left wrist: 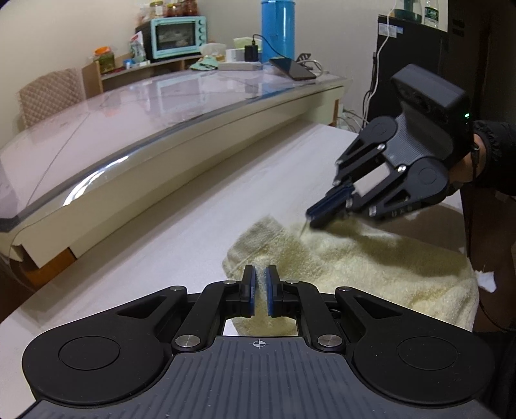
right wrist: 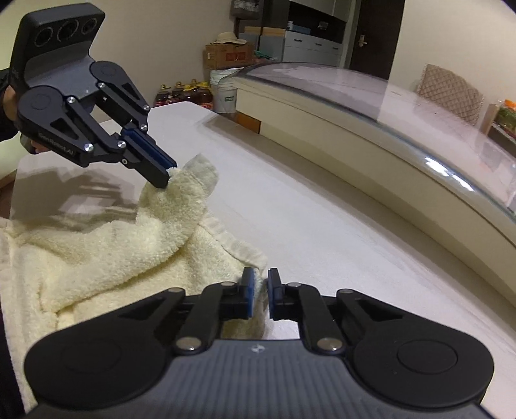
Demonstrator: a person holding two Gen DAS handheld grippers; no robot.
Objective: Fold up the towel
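Observation:
A cream terry towel (left wrist: 354,267) lies bunched on the white table (left wrist: 193,206); it also shows in the right wrist view (right wrist: 106,251). My left gripper (left wrist: 260,283) is shut on a towel corner, seen from the right wrist view (right wrist: 166,177) holding that corner lifted above the table. My right gripper (right wrist: 260,283) is shut on another towel corner at the hemmed edge; in the left wrist view it (left wrist: 311,219) pinches the towel's far edge, slightly blurred.
A glass-topped table (left wrist: 145,106) runs alongside the white one, with a phone (left wrist: 292,68), a blue bottle (left wrist: 277,29) and a teal oven (left wrist: 177,37) at its far end. A patterned chair (right wrist: 451,93) stands behind. Boxes and bottles (right wrist: 183,93) sit on the floor.

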